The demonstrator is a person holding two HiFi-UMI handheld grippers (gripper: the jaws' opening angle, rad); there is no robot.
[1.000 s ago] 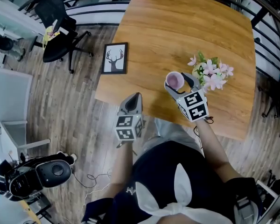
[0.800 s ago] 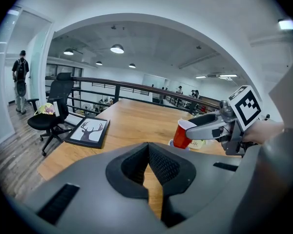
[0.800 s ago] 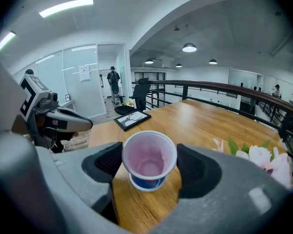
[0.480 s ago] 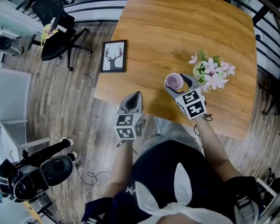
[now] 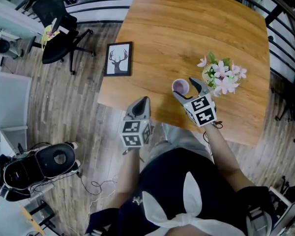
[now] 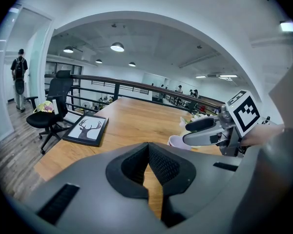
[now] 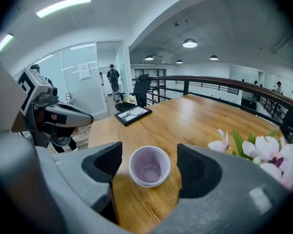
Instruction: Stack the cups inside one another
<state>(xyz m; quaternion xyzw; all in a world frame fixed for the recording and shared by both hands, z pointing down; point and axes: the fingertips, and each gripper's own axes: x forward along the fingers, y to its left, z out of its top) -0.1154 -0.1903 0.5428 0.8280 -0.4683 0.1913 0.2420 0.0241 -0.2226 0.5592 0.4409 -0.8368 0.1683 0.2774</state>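
Observation:
A pale purple cup (image 5: 180, 86) stands upright on the wooden table (image 5: 187, 28) near its front edge. My right gripper (image 5: 185, 88) is open, with one jaw on each side of the cup. In the right gripper view the cup (image 7: 149, 168) sits between the fingers of that gripper (image 7: 150, 162), with a gap on both sides. I cannot tell whether it is a single cup or a nested stack. My left gripper (image 5: 139, 106) hangs shut and holds nothing, just off the table's front edge, left of the cup. Its jaws (image 6: 147, 165) are pressed together.
A framed deer picture (image 5: 120, 59) lies at the table's left edge. A vase of pink flowers (image 5: 221, 77) stands right beside the right gripper. An office chair (image 5: 56, 18) and a dark machine (image 5: 39, 163) are on the floor to the left.
The cup has shifted slightly left and looks smaller, lower on the table. The right jaws now stand apart around it. The left gripper has not moved. The floor machine has shifted.

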